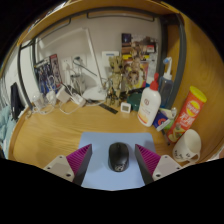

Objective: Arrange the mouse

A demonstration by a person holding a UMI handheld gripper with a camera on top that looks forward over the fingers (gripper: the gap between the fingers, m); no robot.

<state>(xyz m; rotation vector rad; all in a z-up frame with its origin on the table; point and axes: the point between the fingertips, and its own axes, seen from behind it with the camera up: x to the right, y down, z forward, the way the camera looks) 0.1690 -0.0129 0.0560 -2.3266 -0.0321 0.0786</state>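
Note:
A black mouse [118,156] lies on a light blue mouse mat [98,142] on the wooden desk [50,135]. My gripper [114,161] is open, its pink-padded fingers [80,159] standing either side of the mouse with a gap at each side. The mouse rests on the mat between the fingertips.
A white glue bottle [149,104], a spray bottle [165,72], a yellow-red can [191,108] and a white roundish object [186,146] stand to the right. Cables, plugs and small clutter [60,97] line the desk's far edge by the wall.

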